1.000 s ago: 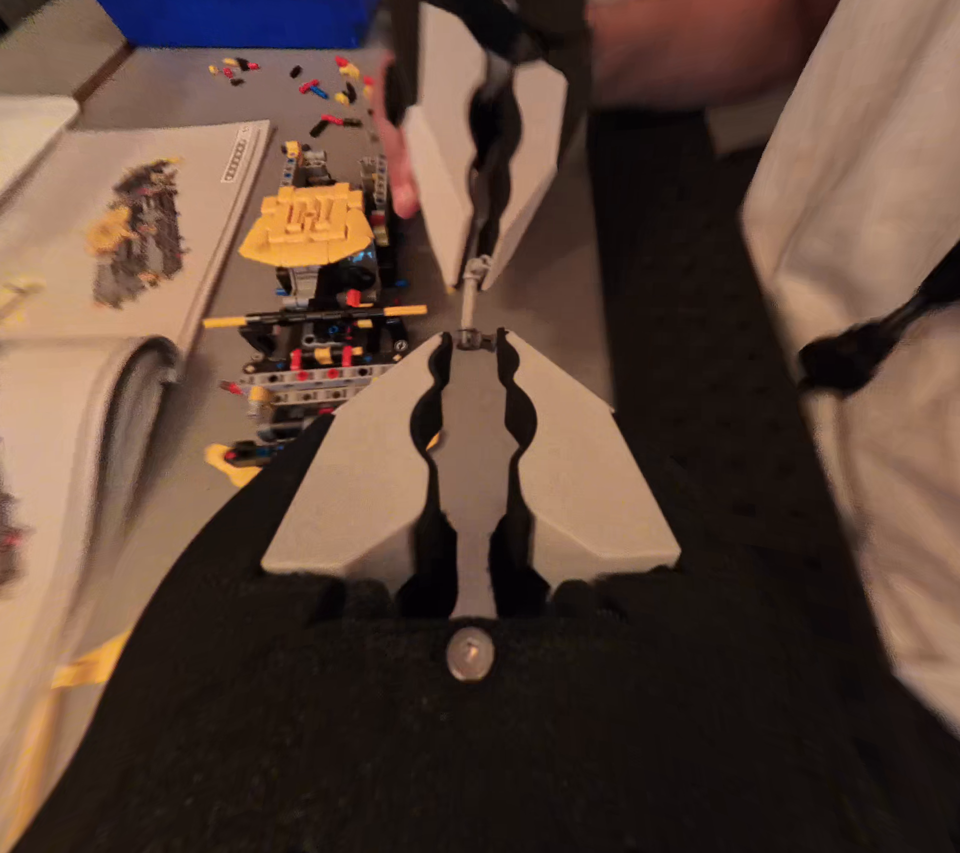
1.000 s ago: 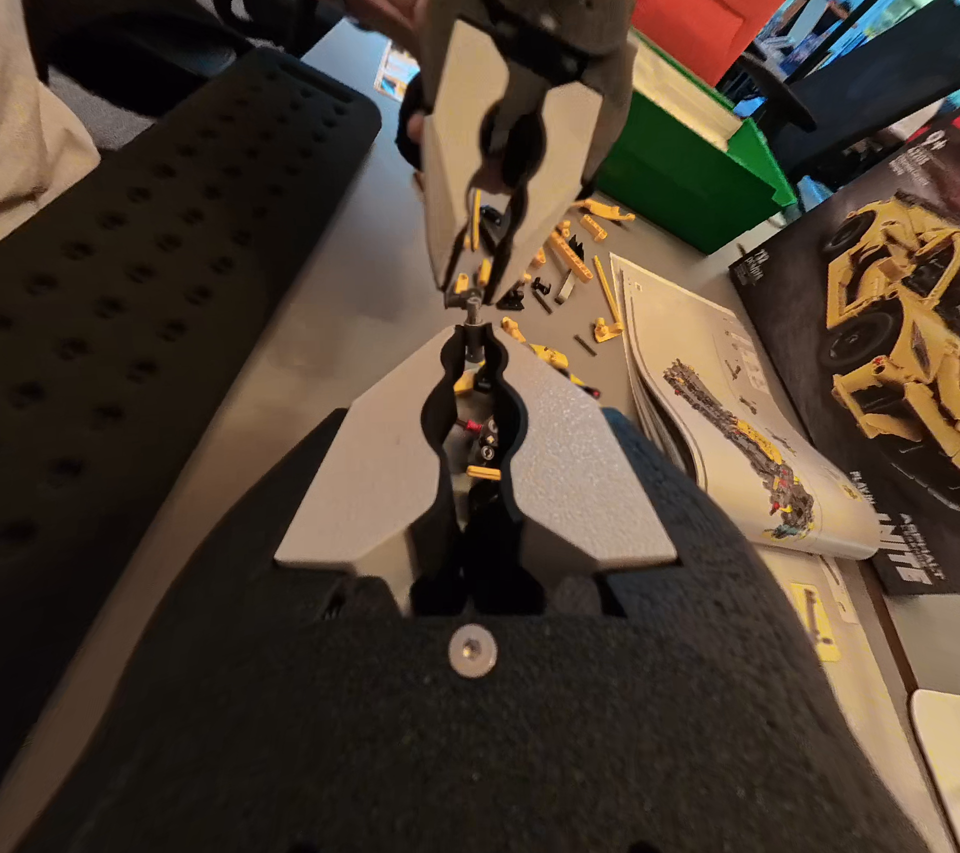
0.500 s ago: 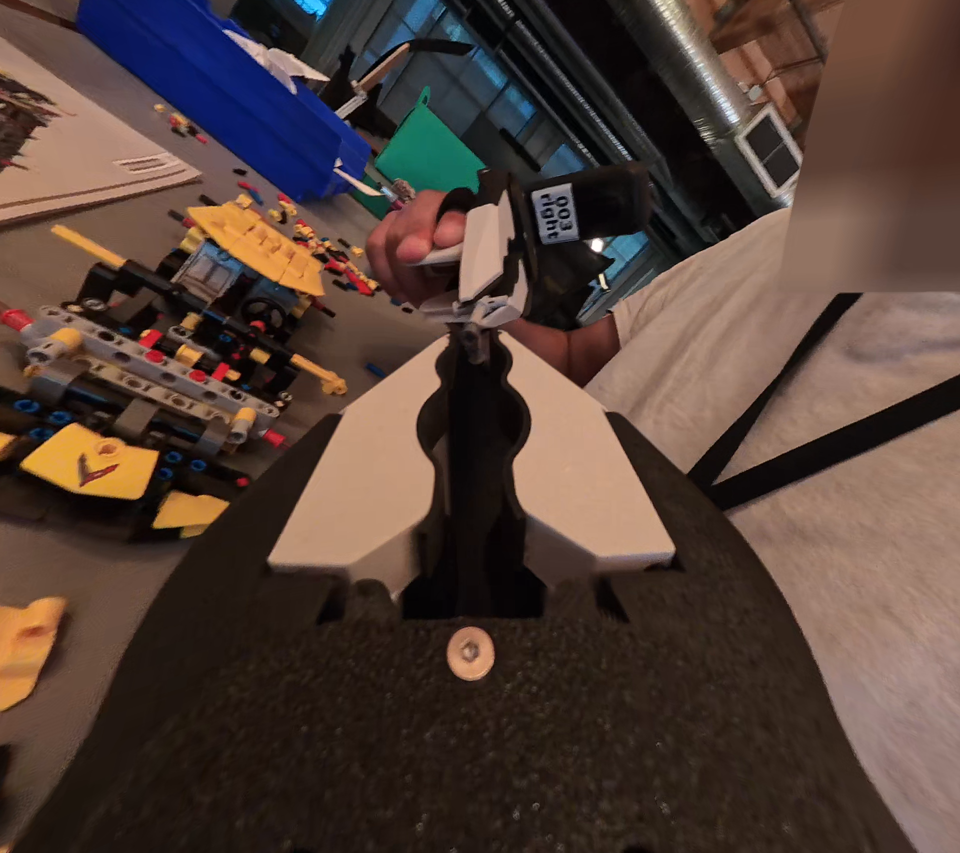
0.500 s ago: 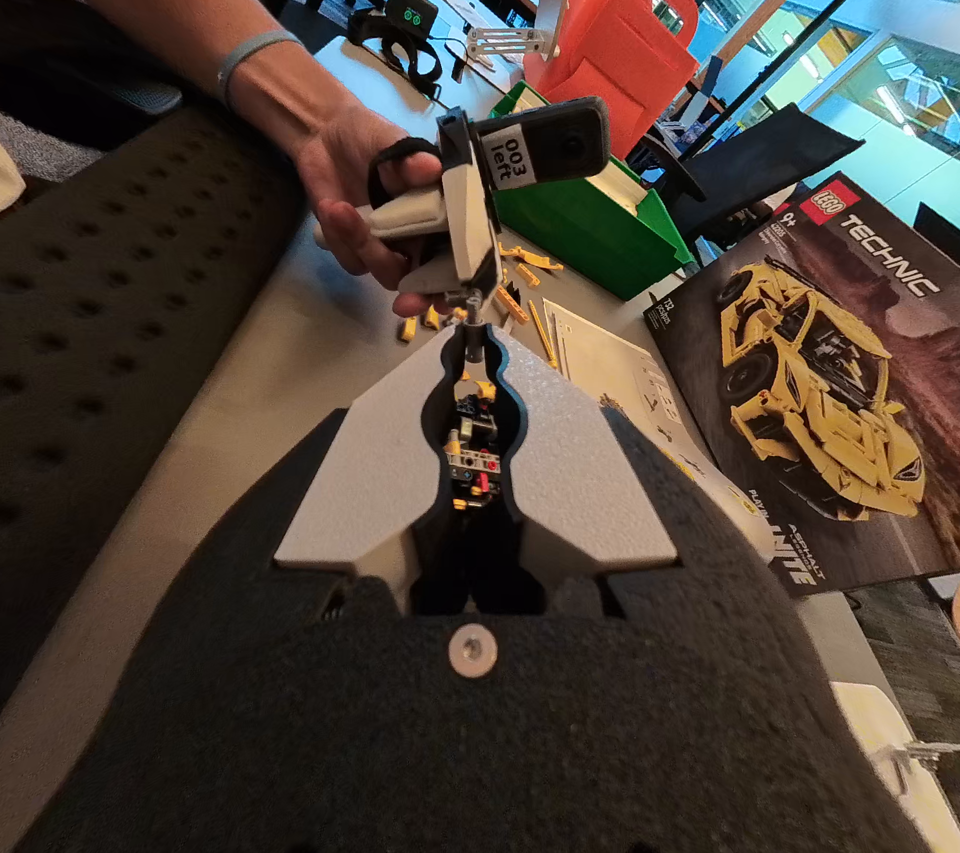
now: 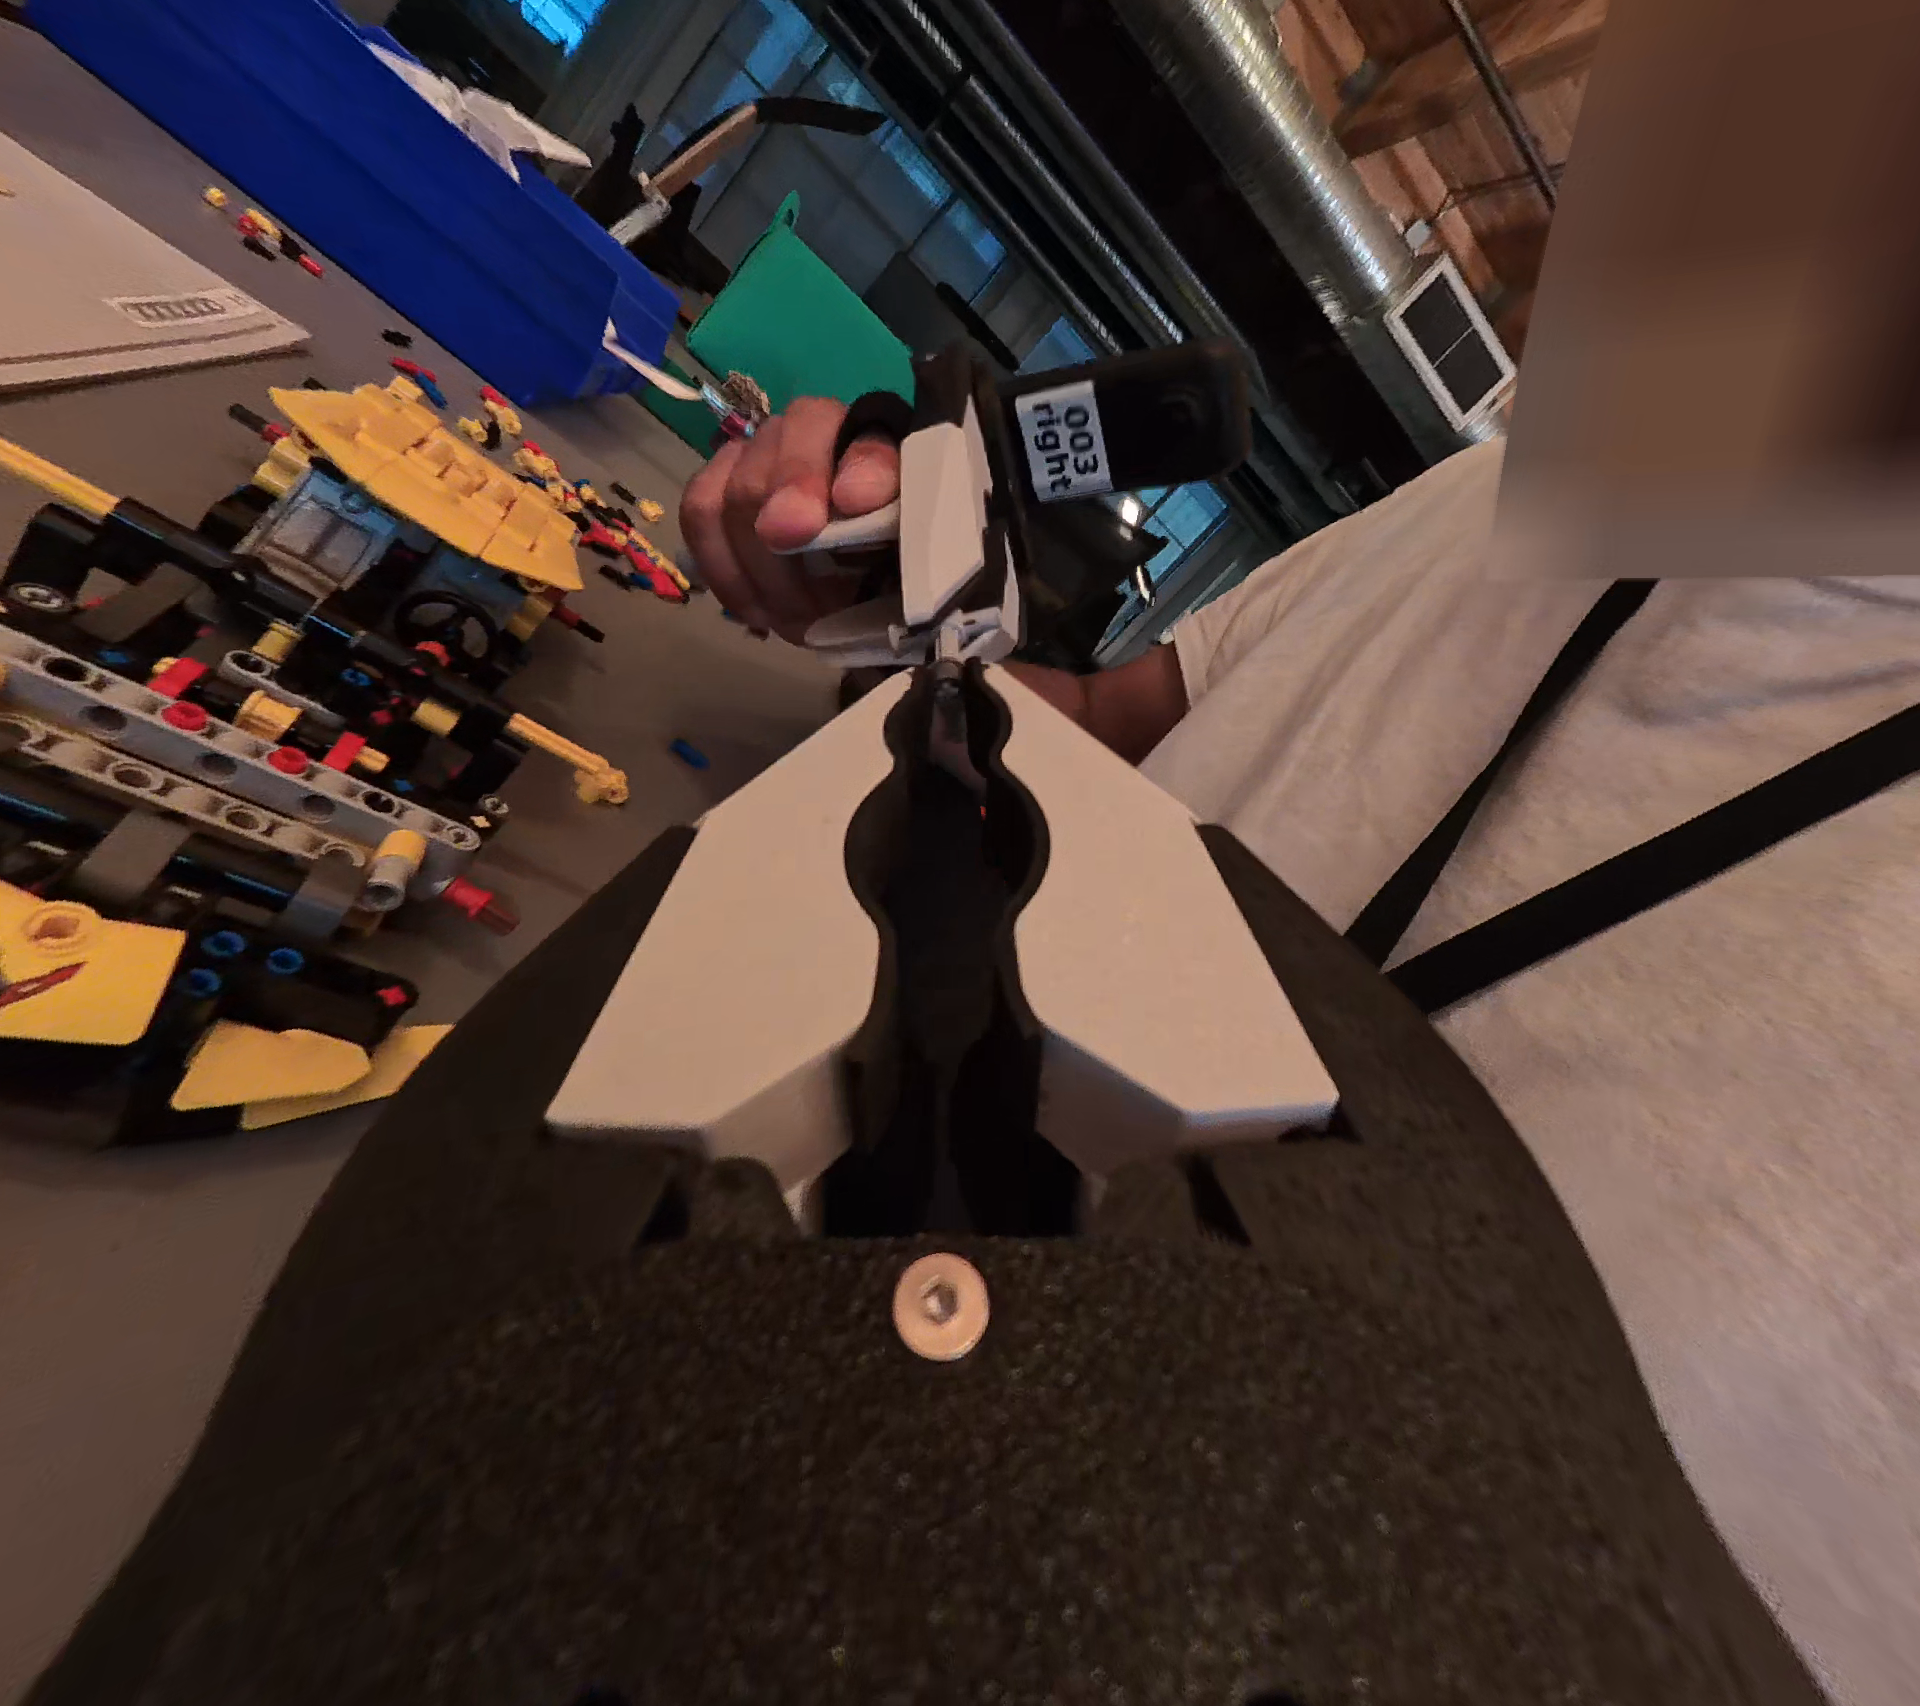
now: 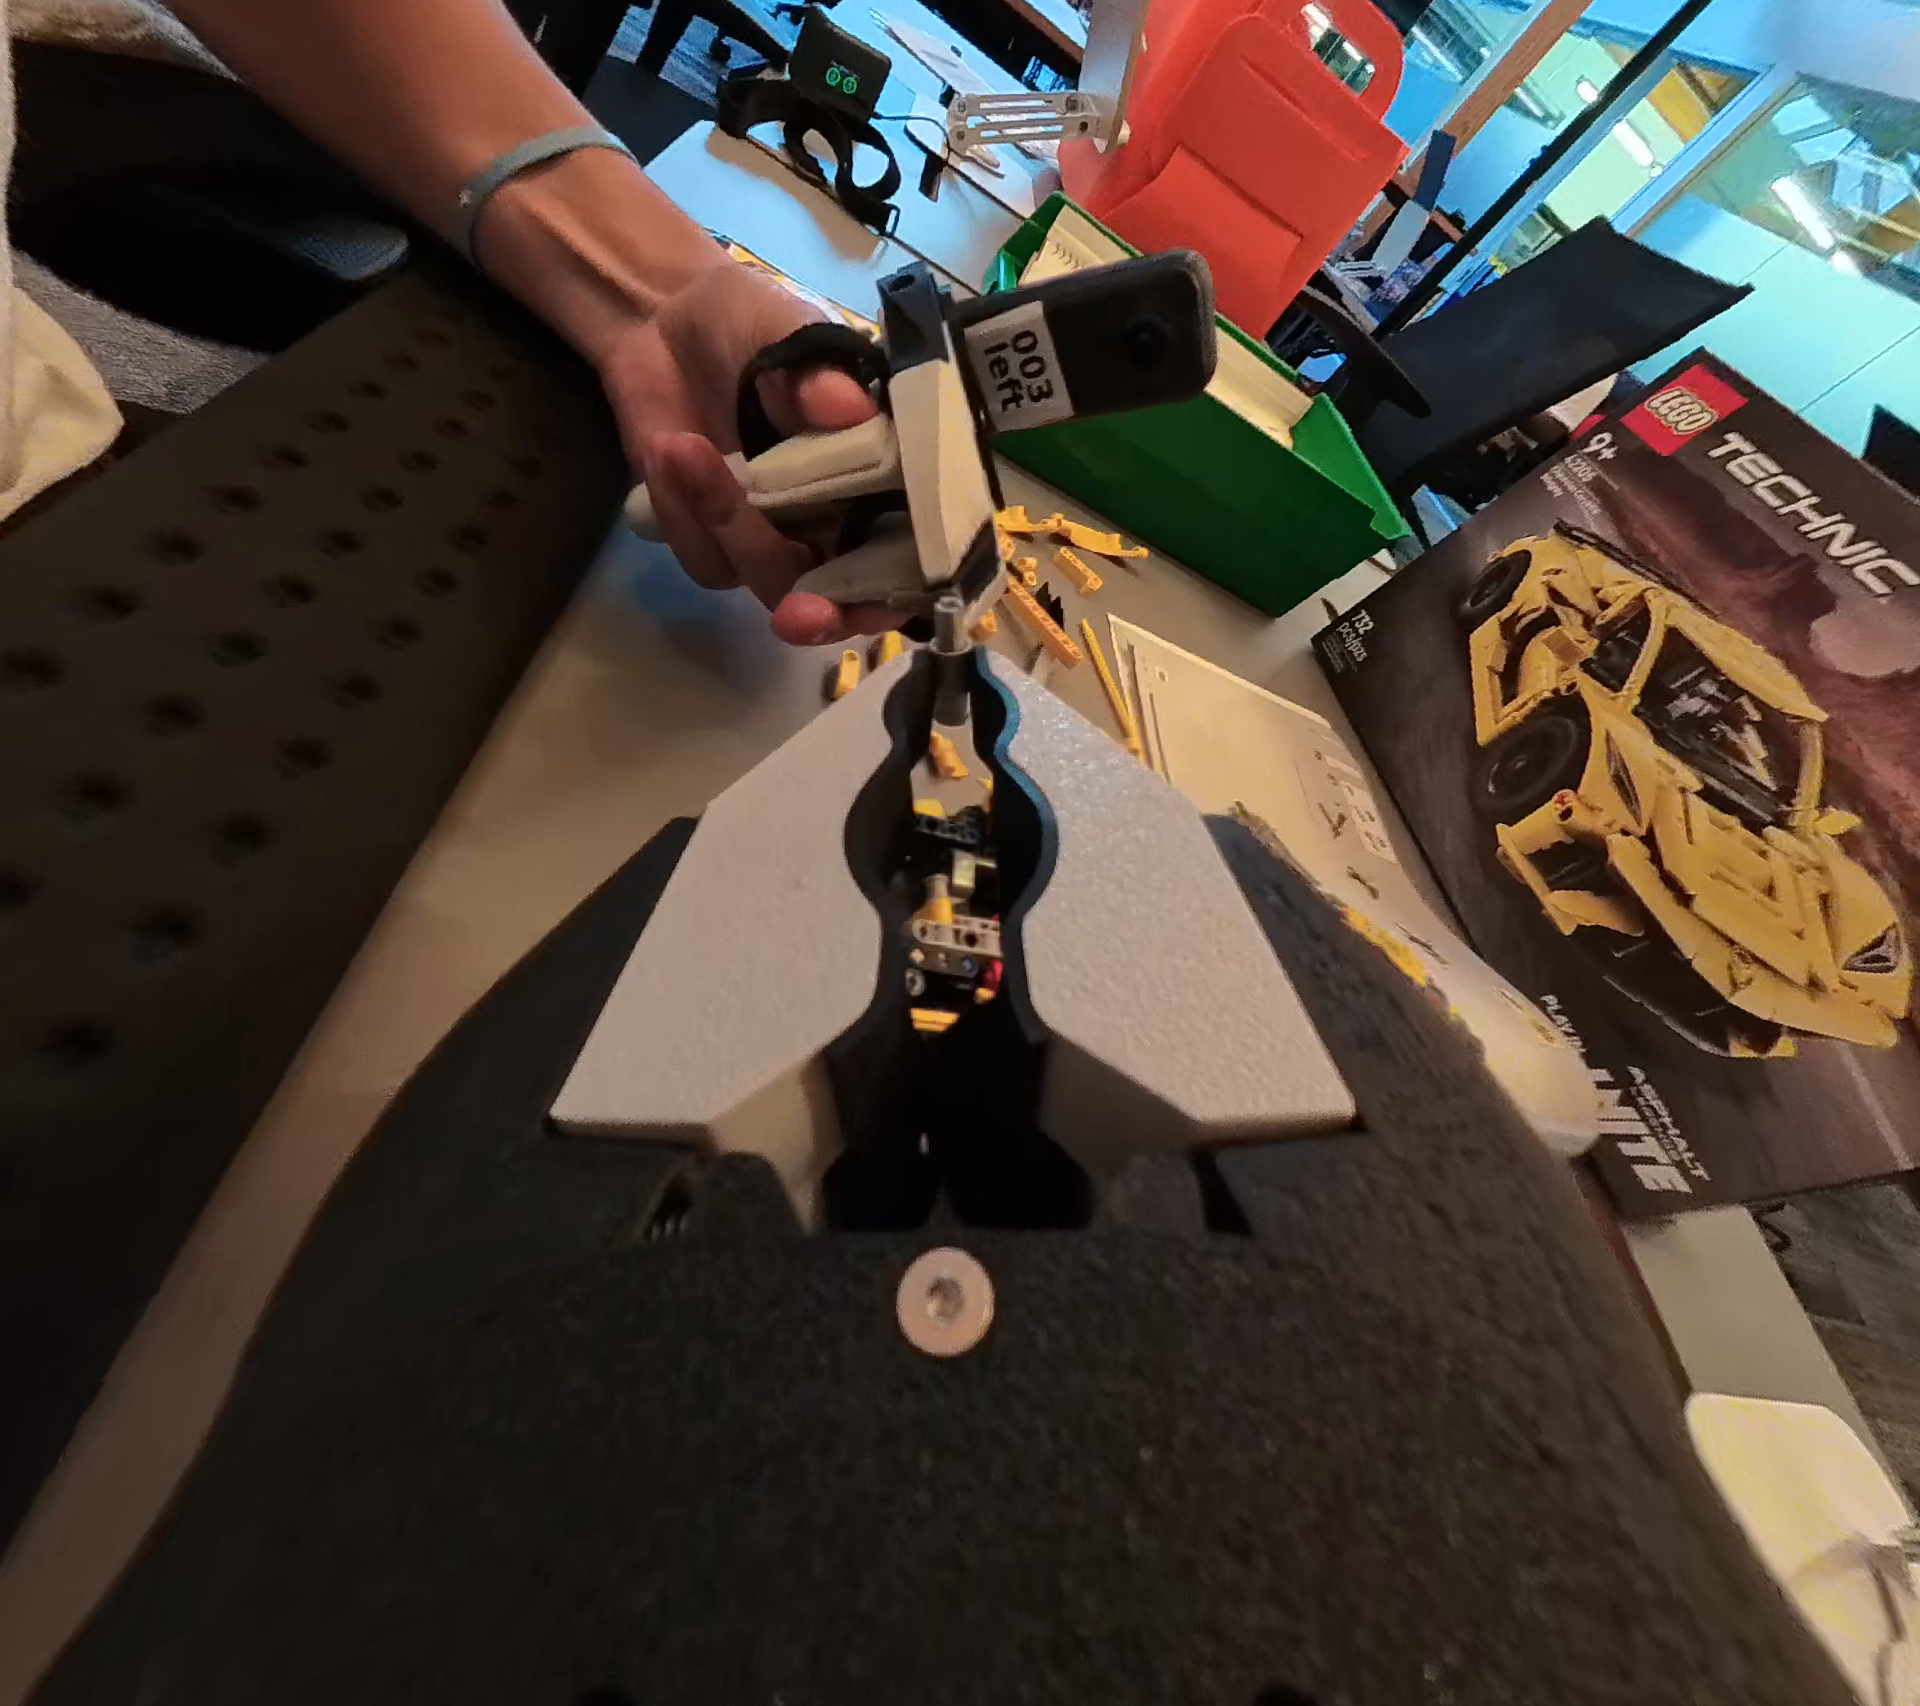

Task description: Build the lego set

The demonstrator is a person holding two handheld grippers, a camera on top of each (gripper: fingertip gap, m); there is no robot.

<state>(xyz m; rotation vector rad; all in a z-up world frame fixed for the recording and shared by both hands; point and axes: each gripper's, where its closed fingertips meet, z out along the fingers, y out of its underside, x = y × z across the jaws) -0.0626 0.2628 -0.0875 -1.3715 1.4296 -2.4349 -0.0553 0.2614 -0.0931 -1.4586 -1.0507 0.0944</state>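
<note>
A small grey Lego axle piece (image 6: 948, 630) was pinched tip-to-tip by the left hand-held gripper (image 5: 943, 688) and the right hand-held gripper (image 6: 951, 688); its middle was hidden by the fingertips (image 6: 1039, 721).

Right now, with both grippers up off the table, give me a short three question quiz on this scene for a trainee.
1. True or false: the left gripper and the right gripper are both shut on the same small grey lego axle piece.
2. Which colour is the plastic bin behind the loose yellow lego pieces in the right wrist view? A blue, B green, C white.
3. Fill in: the half-built yellow and black lego car stands on the grey ____.

Key: 1 true. 2 B. 3 table.
</note>
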